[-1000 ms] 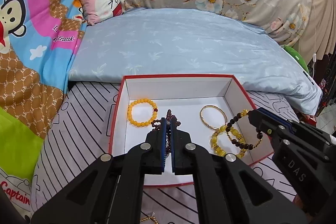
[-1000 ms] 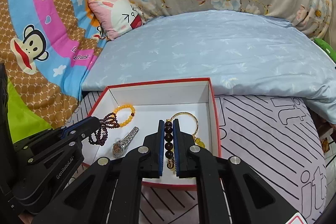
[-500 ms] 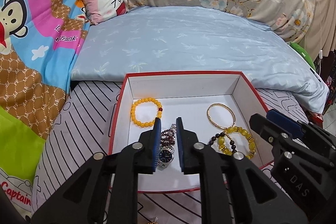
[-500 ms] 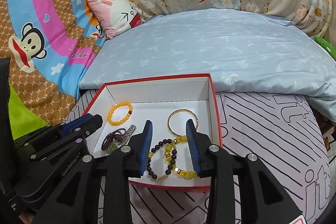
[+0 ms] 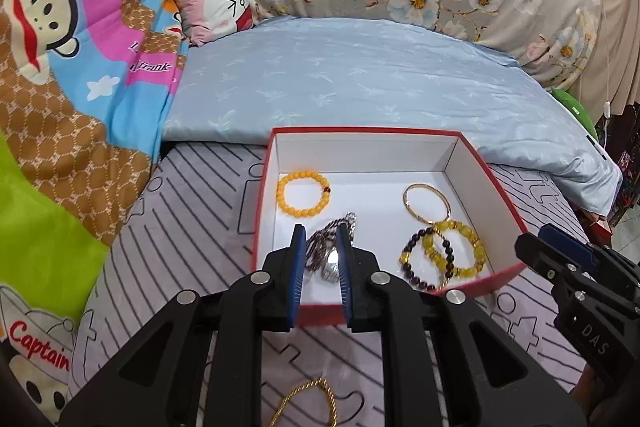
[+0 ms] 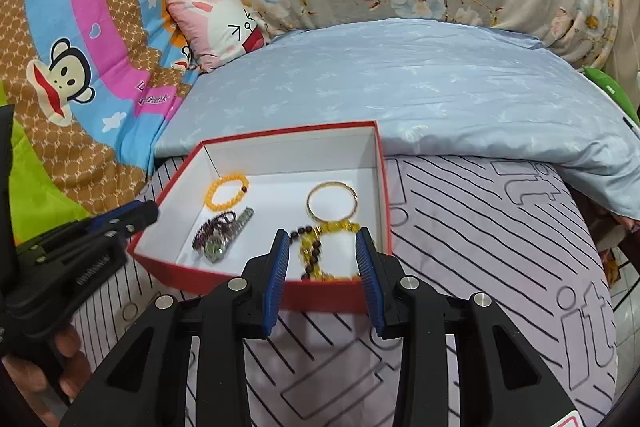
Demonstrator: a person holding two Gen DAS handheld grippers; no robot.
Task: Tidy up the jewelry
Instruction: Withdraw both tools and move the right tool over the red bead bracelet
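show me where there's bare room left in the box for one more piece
The box floor is bare along the back wall, between the orange bracelet and the gold bangle, and down the middle towards the front. It is crowded front right, where the bead bracelets overlap, and front left, by the watch.

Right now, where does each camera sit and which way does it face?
Left wrist: on the left gripper, looking down its open fingers into the red box; the right gripper shows at the right edge.
Right wrist: on the right gripper, facing the same box from its right; the left gripper and a hand show.
Shared: box, orange bracelet, gold bangle.
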